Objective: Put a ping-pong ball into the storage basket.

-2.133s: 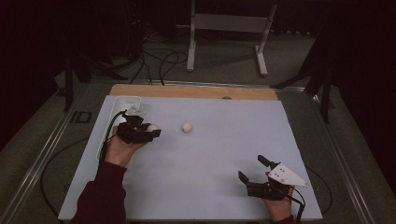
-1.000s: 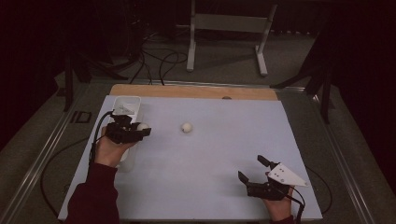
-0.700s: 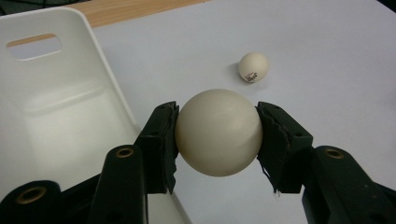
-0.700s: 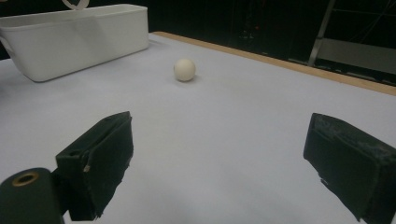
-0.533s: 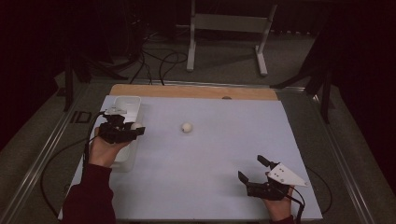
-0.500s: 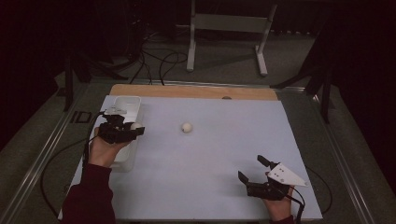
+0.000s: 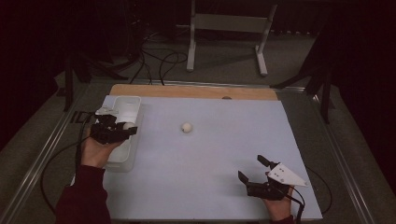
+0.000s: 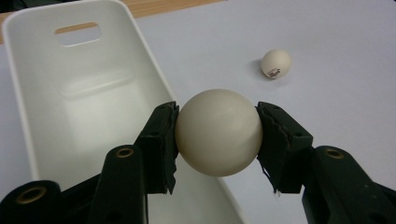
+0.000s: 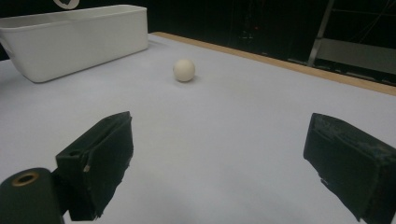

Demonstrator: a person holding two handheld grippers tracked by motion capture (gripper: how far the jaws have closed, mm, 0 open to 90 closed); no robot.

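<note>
My left gripper is shut on a cream ball, both pads pressing its sides. It hangs over the right rim of a white rectangular bin at the table's left. A second cream ball lies alone on the pale blue mat, right of the bin. My right gripper rests near the front right of the mat, jaws wide open with nothing between them.
The mat covers a wooden table whose bare strip shows at the far edge. A metal stand and cables stand on the floor behind. The bin has a handle slot at its far end.
My left hand has carried the held ball leftward from the mat until it hangs over the bin's rim. The right gripper and the loose ball have stayed put.
</note>
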